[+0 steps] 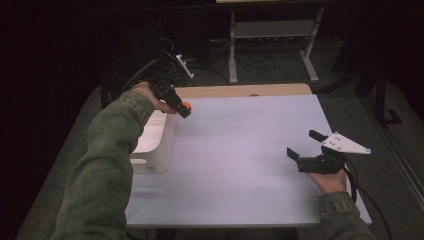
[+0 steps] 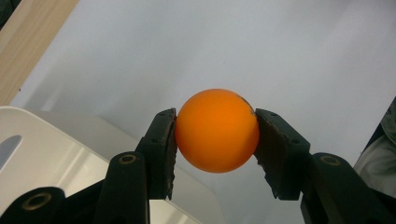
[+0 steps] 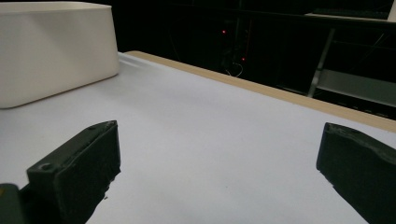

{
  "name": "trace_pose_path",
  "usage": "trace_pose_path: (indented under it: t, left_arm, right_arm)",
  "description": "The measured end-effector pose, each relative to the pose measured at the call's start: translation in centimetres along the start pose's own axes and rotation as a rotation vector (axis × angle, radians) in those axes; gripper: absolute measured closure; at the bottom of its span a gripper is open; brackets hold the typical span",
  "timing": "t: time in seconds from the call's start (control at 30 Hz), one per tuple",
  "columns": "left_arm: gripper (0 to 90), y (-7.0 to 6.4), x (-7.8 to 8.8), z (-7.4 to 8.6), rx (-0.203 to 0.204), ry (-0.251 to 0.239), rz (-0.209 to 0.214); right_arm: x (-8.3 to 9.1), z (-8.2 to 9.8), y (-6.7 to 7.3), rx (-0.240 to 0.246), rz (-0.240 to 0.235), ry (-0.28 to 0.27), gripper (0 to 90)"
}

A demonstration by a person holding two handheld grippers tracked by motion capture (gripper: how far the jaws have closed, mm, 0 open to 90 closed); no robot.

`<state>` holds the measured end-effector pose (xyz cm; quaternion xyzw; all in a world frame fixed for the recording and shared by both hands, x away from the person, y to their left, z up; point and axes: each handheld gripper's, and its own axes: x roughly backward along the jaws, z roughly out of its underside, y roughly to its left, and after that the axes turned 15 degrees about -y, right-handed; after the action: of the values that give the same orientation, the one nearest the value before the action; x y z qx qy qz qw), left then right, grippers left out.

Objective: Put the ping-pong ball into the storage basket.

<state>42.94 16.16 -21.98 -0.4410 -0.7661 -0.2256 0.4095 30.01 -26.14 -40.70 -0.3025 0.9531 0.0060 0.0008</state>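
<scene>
We find the orange ball (image 2: 217, 130) clamped between the two pads of the left claw (image 2: 215, 140), gripped across its widest part, one pad on each side. In the high view the ball (image 1: 186, 105) is held in the air above the bench (image 1: 240, 170), just beside the far right corner of the white bin (image 1: 155, 150), over the white sheet and not over the bin's opening. The left gripper view confirms this: the bin's rim (image 2: 56, 140) lies below and to the left of the ball.

We judge the ball to be light, hollow and stiff, with a smooth matte skin. It looks like a table-tennis ball, though no marking can be read. A round, slick surface of this kind can squirt out of flat pads if the grip drifts off the middle line, so the present hold across the equator is the sound one. Hard squeezing could dent a thin shell; we would advise only moderate pressure.

The left claw (image 1: 182, 107) points down and toward the middle of the bench. The right claw (image 1: 306, 144) stands wide apart and holds nothing, low over the near right part of the bench, well apart from ball and bin. Its own view shows bare sheet between its pads (image 3: 79, 168).
</scene>
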Motion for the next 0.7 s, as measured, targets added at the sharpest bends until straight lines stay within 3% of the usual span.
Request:
trace_pose_path:
  t: [0.47, 0.7]
  left_arm:
    - [50.5, 0.2, 1.2, 1.1, 0.018, -0.010, -0.018]
    - [50.5, 0.7, 2.7, 2.8, 0.053, -0.026, -0.040]
  right_arm:
    - [0.2, -0.1, -0.1, -0.004, 0.006, -0.009, 0.0]
    - [0.1, 0.0, -0.1, 0.001, 0.005, 0.000, 0.0]
